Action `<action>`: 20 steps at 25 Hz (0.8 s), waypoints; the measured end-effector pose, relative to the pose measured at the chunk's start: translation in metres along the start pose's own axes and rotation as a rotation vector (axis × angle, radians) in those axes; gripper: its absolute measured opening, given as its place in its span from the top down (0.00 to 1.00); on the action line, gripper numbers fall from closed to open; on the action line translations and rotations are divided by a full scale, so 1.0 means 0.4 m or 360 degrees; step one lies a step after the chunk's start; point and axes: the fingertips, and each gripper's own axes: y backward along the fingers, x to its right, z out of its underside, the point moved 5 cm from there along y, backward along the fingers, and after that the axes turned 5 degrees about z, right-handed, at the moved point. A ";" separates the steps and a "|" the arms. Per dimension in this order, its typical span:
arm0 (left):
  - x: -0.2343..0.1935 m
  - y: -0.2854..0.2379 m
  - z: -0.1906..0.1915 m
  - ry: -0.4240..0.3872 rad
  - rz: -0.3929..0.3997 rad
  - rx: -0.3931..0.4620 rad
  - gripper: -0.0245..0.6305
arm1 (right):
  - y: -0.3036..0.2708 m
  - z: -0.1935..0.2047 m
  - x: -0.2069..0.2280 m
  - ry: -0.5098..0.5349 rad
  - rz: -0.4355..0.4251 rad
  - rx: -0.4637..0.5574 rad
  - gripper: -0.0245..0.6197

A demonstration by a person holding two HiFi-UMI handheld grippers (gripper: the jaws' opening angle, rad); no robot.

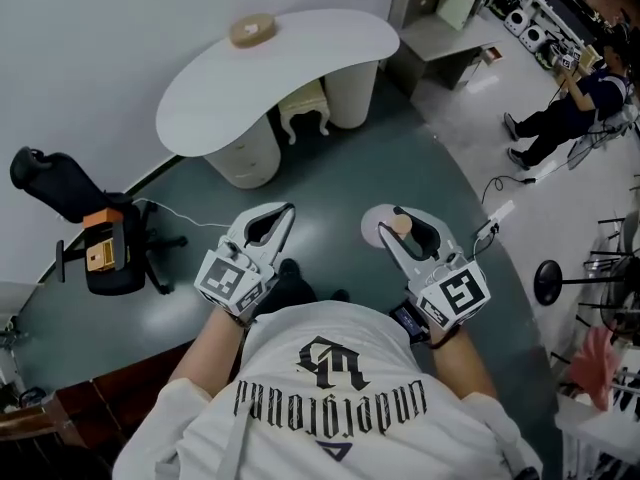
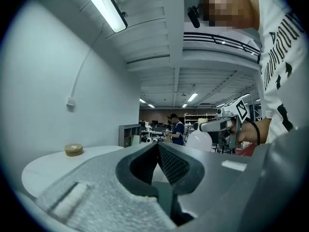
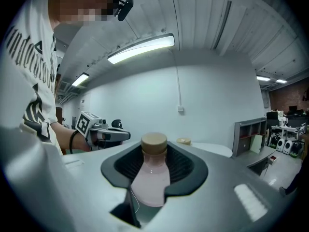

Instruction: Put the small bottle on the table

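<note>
— So, where do we stand with the tongs?

— Our right tongs (image 3: pixel 154 151) are closed on the small bottle (image 3: pixel 149 182), pads against its neck and shoulder; our left tongs (image 2: pixel 158 146) are pinched shut on nothing.

— Which way does the bottle run?

— Upright, as far as we can judge; its tan cap (image 3: pixel 154 140) is on top and its long axis crosses the tongs rather than lying along them.

— And the desk?

— The white desk (image 1: pixel 300 58) lies ahead of us and somewhat to the left, well apart from both tongs, with open floor (image 1: pixel 330 168) between; the bottle is in our right hand, so that arm must reach forward and leftward.

— Anything we cannot see?

— The bottle's base is cut off behind the tongs, and from the head view they cover most of it; a round tan thing (image 1: pixel 252 30) sits at the desk's far edge, and we cannot tell what it is.
</note>
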 end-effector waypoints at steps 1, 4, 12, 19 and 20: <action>-0.005 -0.014 0.004 0.0000 0.0005 0.0000 0.95 | -0.001 0.005 0.013 -0.0007 0.0007 -0.0001 0.75; -0.023 -0.064 0.012 0.0000 0.0035 -0.0001 0.95 | -0.009 0.017 0.053 -0.0009 0.0037 -0.0012 0.75; -0.092 -0.227 0.025 0.0000 0.0192 0.0005 0.95 | -0.068 0.009 0.150 0.0047 0.0135 -0.0034 0.75; -0.220 -0.340 0.018 0.0022 0.0268 -0.0005 0.95 | -0.185 -0.005 0.248 0.0047 0.0183 -0.0063 0.75; -0.248 -0.353 0.017 0.0029 0.0268 -0.0010 0.95 | -0.211 -0.006 0.262 0.0043 0.0186 -0.0066 0.75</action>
